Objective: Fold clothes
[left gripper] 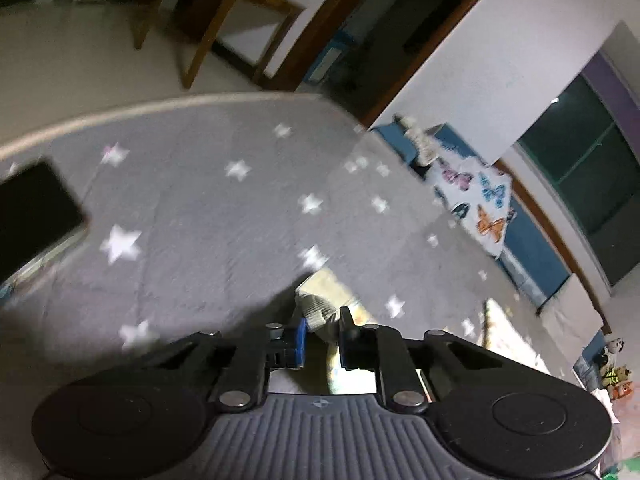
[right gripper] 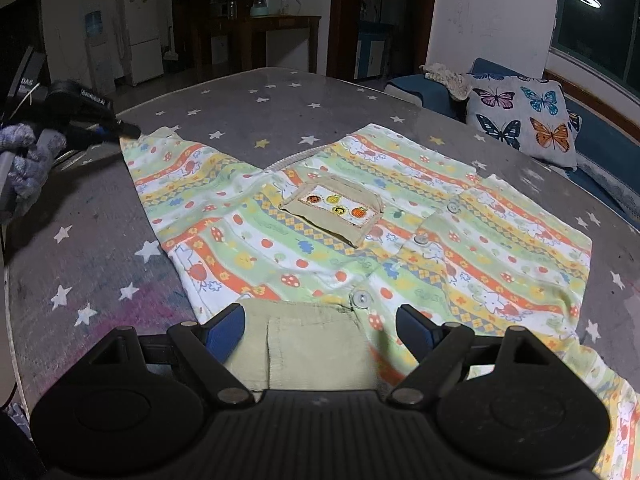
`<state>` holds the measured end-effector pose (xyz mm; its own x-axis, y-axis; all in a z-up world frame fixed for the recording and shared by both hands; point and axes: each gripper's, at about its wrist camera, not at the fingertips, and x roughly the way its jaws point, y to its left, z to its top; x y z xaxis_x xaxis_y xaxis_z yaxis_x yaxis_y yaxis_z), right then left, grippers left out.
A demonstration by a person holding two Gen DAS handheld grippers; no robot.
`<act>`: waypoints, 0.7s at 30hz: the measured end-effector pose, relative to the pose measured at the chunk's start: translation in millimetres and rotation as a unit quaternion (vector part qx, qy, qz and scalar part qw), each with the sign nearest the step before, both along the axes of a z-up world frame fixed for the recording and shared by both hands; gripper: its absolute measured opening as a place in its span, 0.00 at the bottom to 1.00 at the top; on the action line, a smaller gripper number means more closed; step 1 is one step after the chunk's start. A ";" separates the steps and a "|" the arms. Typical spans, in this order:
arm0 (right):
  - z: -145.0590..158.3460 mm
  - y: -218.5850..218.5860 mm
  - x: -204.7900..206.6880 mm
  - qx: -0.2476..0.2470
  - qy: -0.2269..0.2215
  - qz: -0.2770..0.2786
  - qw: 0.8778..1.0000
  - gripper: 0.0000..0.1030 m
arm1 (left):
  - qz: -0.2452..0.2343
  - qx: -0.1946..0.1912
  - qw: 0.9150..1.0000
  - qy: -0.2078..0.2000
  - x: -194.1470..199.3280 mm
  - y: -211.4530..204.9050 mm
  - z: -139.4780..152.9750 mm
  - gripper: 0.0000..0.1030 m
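Starry bedsheet (right gripper: 248, 108): striped shirt (right gripper: 400, 240) flat (sleeve seemingly left-claw (left gripper: 322, 320) pinched).

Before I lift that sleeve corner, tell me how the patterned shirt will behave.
The patterned shirt will likely hang floppy: it lies flat with soft creases on the star-print mattress. It is probably light, being thin cloth. The left gripper has its jaws closed on the sleeve edge, so the rest may trail and drag rather than slide off.
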<state>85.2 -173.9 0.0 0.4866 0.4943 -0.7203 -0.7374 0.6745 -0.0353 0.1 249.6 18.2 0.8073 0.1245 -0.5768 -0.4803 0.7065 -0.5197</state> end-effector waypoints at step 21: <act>2.1 -80.9 19.8 0.055 0.017 -0.142 0.988 0.81 | -0.405 0.117 0.897 -0.130 50.3 -268.2 82.9 0.20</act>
<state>105.0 -254.7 2.0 0.5929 0.4165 -0.6891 -0.5166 0.8533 0.0712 50.4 -18.6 101.2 0.7907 -0.4711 -0.3909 0.3561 0.8734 -0.3322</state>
